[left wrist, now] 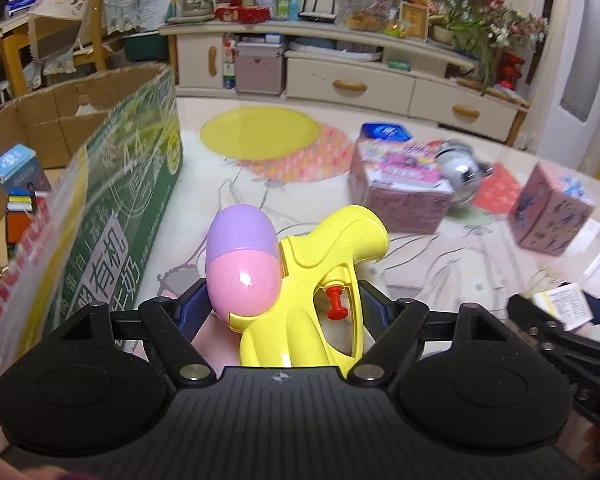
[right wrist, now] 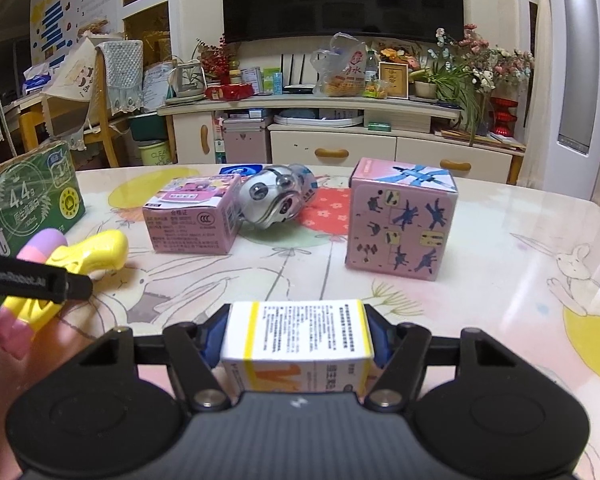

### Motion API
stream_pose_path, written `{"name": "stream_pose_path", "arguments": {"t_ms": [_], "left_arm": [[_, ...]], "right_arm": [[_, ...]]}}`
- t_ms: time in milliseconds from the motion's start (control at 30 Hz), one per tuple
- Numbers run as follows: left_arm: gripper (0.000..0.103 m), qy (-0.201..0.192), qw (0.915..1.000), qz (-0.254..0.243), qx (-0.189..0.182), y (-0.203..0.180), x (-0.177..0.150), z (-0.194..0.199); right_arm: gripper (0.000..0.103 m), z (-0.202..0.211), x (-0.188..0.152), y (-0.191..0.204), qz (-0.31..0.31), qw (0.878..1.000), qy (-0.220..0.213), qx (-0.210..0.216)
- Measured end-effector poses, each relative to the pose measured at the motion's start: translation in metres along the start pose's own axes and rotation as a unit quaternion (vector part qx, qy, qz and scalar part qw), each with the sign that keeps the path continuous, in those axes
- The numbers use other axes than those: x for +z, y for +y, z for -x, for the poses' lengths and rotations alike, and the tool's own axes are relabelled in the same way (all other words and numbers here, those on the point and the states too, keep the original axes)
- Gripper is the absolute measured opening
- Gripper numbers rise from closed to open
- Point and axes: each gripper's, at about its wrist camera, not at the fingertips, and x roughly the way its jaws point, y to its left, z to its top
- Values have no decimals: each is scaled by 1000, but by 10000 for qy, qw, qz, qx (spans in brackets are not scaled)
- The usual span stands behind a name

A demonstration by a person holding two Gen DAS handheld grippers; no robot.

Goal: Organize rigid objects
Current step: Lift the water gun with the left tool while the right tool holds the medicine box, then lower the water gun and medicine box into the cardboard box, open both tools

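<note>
My left gripper (left wrist: 278,304) is shut on a yellow toy water gun (left wrist: 324,268) with a pink and purple tank, held just right of the open green carton (left wrist: 140,200). The gun also shows at the left of the right wrist view (right wrist: 96,254). My right gripper (right wrist: 296,336) is shut on a small white and yellow medicine box (right wrist: 300,336), low over the table; that box also shows in the left wrist view (left wrist: 568,306). On the table stand a pink box (right wrist: 194,218), a larger pink cube box (right wrist: 400,220) and a silver robot toy (right wrist: 274,198).
Inside the carton lie a blue box (left wrist: 14,168) and other small items. A yellow round mat (left wrist: 260,132) lies at the table's far side. A TV cabinet (right wrist: 340,148) and chairs (right wrist: 100,92) stand beyond the table.
</note>
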Motion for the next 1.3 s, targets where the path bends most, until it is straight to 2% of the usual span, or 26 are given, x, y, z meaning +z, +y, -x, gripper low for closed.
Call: {"name": "stream_pose_path", "arguments": {"t_ms": [333, 633, 967, 1300], "left_arm": [[95, -443, 9978, 86, -494, 10, 15, 52], [95, -841, 9943, 195, -630, 37, 27, 92], [95, -1102, 9915, 546, -431, 84, 38, 109], [95, -1094, 9884, 1049, 34, 133, 49, 101]], "right_arm": [[66, 30, 2, 14, -82, 9999, -123, 61], [66, 55, 5, 42, 45, 9995, -232, 217], [66, 86, 23, 99, 458, 9948, -572, 708], [66, 102, 44, 187, 1053, 9785, -846, 1559]]}}
